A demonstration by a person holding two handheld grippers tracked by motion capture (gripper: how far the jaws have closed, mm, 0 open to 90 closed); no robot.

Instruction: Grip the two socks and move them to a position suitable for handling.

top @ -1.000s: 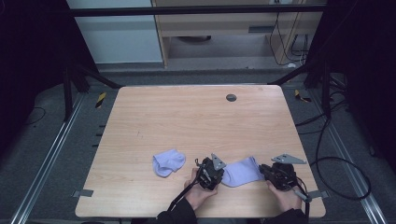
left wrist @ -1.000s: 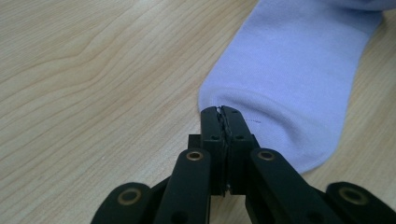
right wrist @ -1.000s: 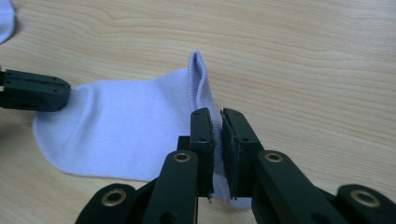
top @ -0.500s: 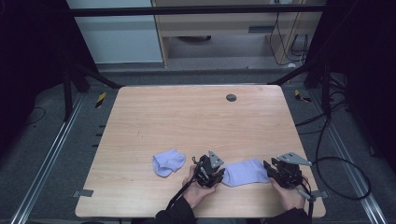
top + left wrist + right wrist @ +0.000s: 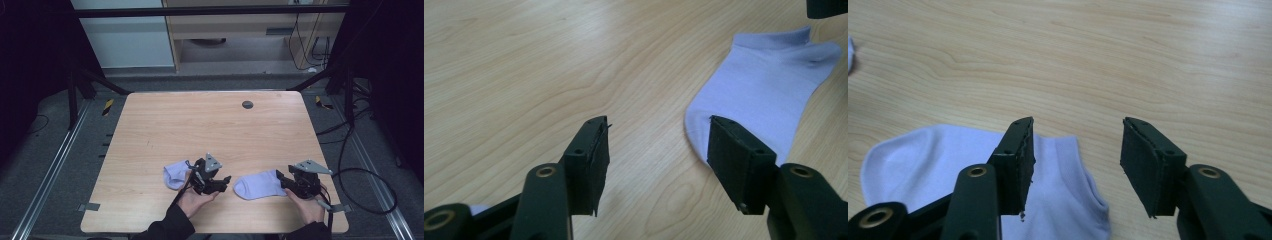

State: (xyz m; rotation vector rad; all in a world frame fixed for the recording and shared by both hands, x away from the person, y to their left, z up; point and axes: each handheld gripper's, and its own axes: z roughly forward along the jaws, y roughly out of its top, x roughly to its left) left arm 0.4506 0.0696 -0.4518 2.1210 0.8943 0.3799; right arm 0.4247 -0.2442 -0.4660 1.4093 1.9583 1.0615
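Note:
A flat lavender sock [image 5: 257, 184] lies near the table's front edge between my two grippers. A second, crumpled lavender sock [image 5: 176, 174] sits just left of my left gripper [image 5: 226, 181]. In the left gripper view the left gripper [image 5: 656, 145] is open, its jaws having just been opening, with bare wood between them and the flat sock's [image 5: 764, 85] toe beside the right jaw. My right gripper [image 5: 280, 179] is at the sock's cuff end. In the right gripper view it [image 5: 1075, 150] is open too, jaws just opened, and the sock [image 5: 948, 155] lies loose on the table under them.
The wooden table [image 5: 210, 130] has a round black grommet [image 5: 247, 104] near its far edge. Grey tape tabs [image 5: 89, 206] mark the front corners. Cables [image 5: 360, 165] trail off the right side. Dark frame posts and a cabinet stand behind the table.
Both grippers have gone from shut on the flat sock's ends to open, leaving it on the table. The left gripper has lifted and drawn back to the left; the right has stayed put.

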